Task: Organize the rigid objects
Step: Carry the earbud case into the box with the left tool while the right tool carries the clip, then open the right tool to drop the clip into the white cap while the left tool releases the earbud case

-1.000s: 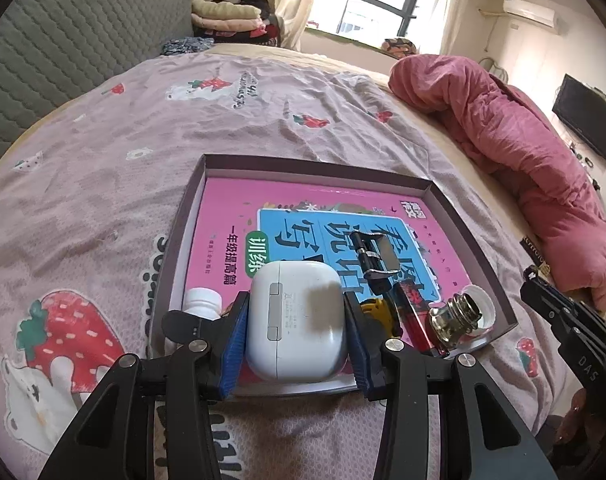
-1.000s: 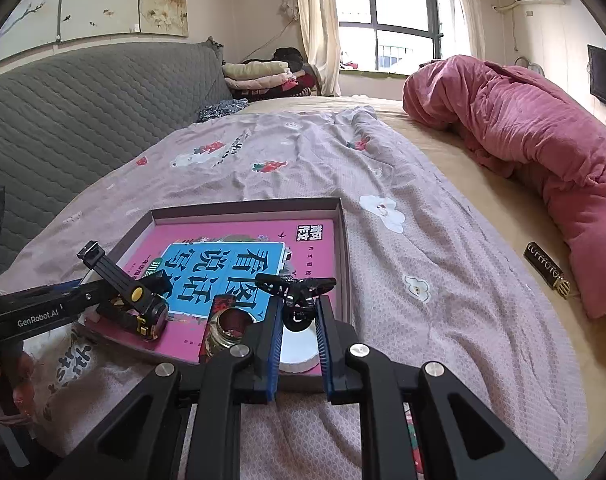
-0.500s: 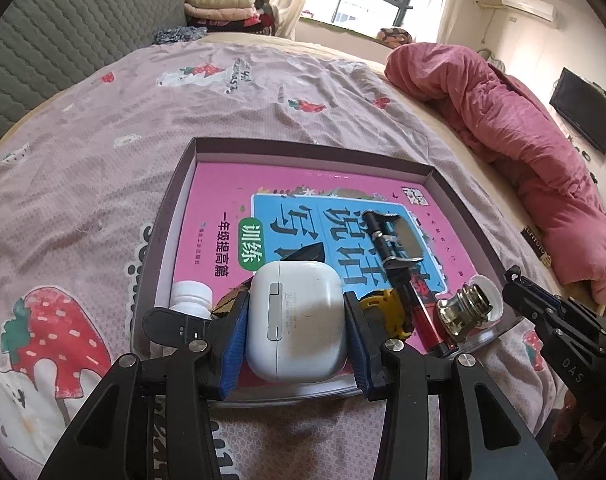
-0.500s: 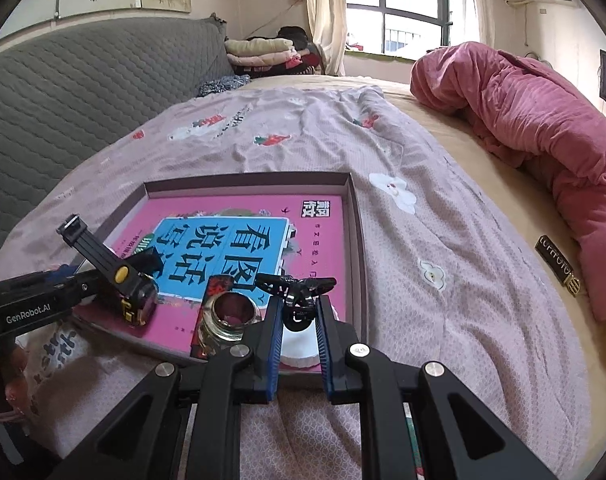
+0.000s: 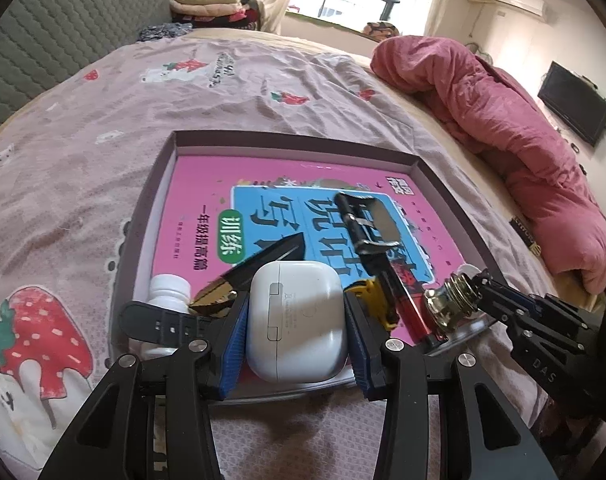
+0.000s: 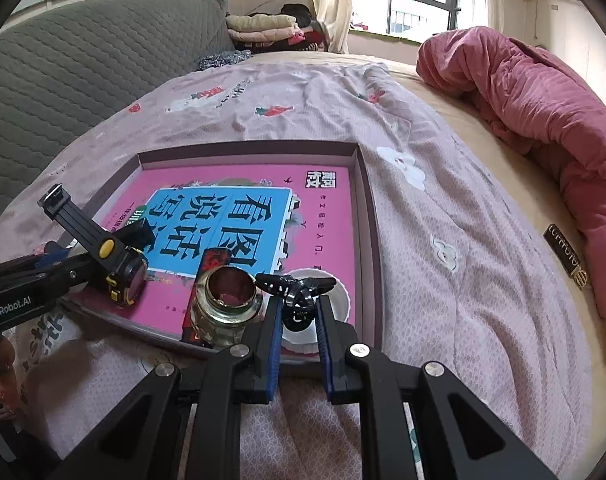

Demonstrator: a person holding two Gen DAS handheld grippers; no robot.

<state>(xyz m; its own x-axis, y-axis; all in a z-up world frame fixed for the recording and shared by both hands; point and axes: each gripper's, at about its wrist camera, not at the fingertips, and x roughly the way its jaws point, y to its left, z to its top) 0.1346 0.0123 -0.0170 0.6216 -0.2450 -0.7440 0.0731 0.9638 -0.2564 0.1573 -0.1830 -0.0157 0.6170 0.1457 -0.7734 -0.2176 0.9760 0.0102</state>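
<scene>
Shallow tray on the bed's patterned pink sheet, taken as the landmark. A pink workbook lies flat inside it and covers most of its floor.

Left gripper: positioned over the tray's near edge, its blue pads closed on the two sides of a white earbud case, which is held upright between them. Just left of the case, in the tray's near left corner, stand a small white bottle and a black strap; a black and gold folded item lies just behind the case.

Right gripper: positioned over the tray's near right corner, fingers drawn narrow and pinching a small black clip-like object above a white round lid. Whether the object touches the lid cannot be told.

On the workbook near the tray's front edge: a glass jar with open mouth, just left of the right gripper; a red stick-shaped item touching the jar; a yellow and black tape measure with a black bracket leaning on it.
</scene>
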